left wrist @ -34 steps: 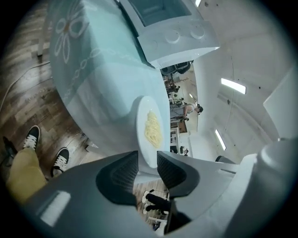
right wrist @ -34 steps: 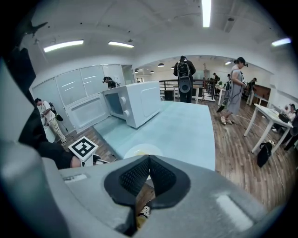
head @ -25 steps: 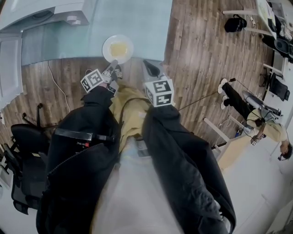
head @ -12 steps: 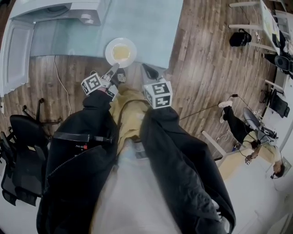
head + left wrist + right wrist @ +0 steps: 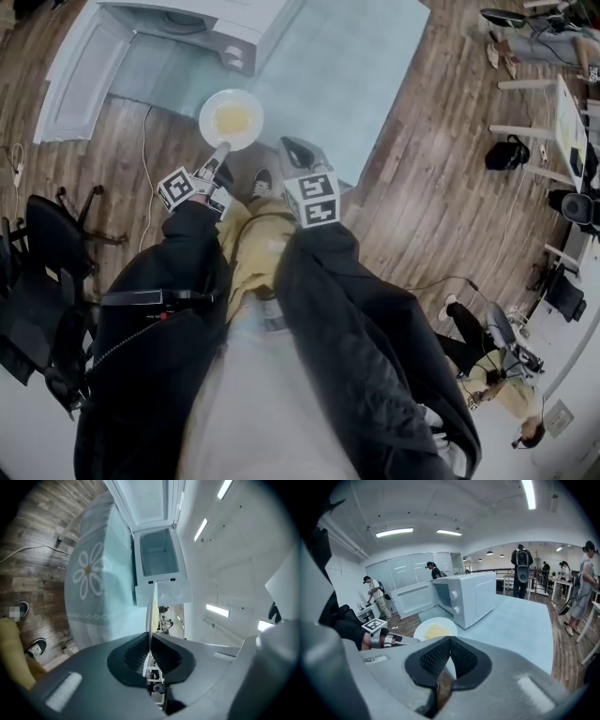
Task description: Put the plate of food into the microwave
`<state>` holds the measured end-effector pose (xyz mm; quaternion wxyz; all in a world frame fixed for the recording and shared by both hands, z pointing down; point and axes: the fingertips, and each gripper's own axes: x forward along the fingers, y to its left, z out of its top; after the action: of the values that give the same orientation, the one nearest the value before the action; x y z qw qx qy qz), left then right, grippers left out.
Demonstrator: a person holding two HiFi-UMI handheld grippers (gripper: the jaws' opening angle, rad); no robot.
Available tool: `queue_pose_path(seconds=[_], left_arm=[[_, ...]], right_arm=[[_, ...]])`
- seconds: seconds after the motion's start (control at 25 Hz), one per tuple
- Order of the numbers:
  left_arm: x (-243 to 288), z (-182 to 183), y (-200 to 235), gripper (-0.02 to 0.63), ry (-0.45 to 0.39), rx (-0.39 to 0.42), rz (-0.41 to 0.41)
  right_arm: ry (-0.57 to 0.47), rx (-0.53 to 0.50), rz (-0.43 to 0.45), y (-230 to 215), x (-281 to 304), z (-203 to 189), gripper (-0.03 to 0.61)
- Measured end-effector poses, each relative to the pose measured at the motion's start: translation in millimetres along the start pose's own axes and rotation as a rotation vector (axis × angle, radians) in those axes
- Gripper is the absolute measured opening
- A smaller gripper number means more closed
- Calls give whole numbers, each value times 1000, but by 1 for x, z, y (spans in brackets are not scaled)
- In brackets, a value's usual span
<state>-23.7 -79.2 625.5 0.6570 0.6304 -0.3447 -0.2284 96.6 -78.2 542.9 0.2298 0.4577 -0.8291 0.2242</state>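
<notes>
Open white microwave point(image 5: 202, 23) on a table under a pale blue cloth point(image 5: 347, 66). Its door point(image 5: 80, 70) is swung wide to the left, over the wood floor. Black office chairs point(image 5: 47, 272) stand at my left and a cable point(image 5: 147, 155) trails across the boards below the door. In the right gripper view, people point(image 5: 521, 571) stand about the room behind the table.

I hold the plate point(image 5: 208, 117) out at the table's near edge, just in front of the microwave and outside it. My left gripper point(image 5: 150, 641) has just been closing, with the plate's near rim clamped between its pads. Only cloth lies between plate and oven. My right gripper point(image 5: 450, 644) hangs just beside it to the right, its jaws pressed together on nothing.

The plate is round and white, face up, with a flat heap of yellow food point(image 5: 232, 120) at its middle. In the left gripper view it shows edge-on as a thin white line running from my jaws towards the open cavity point(image 5: 159, 557).
</notes>
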Motion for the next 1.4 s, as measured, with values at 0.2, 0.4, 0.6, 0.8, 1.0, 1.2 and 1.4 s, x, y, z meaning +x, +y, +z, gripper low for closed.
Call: queue_pose_path(seconds=[0.2,0.4,0.6,0.8,1.0,1.2,1.4], left_arm=[[-11,34,-24,12,-107,17,-41],[-19,64,-23,14,-164,26,-33],[-22,106,-20,12,-182,9,-45],[12,183,-16,12,-158,-9,-51],[38,222,-24,12,-128,-22,-82],[42,222,-20,12,-104,-3,-31],[55,230,-28,12,-65,0,-17]], right_arm=[[-45,-87,59,16,20,40,-2],[-50,-120,115,33,48,59,-2],[-41,-143,146,65,76,82,-2],[-35,-142,108,67,129,127,-2],[-33,-138,91,69,162,152,-2],[-23,-134,101,75,162,159,-2],[4,-103,114,78,176,169,-2]])
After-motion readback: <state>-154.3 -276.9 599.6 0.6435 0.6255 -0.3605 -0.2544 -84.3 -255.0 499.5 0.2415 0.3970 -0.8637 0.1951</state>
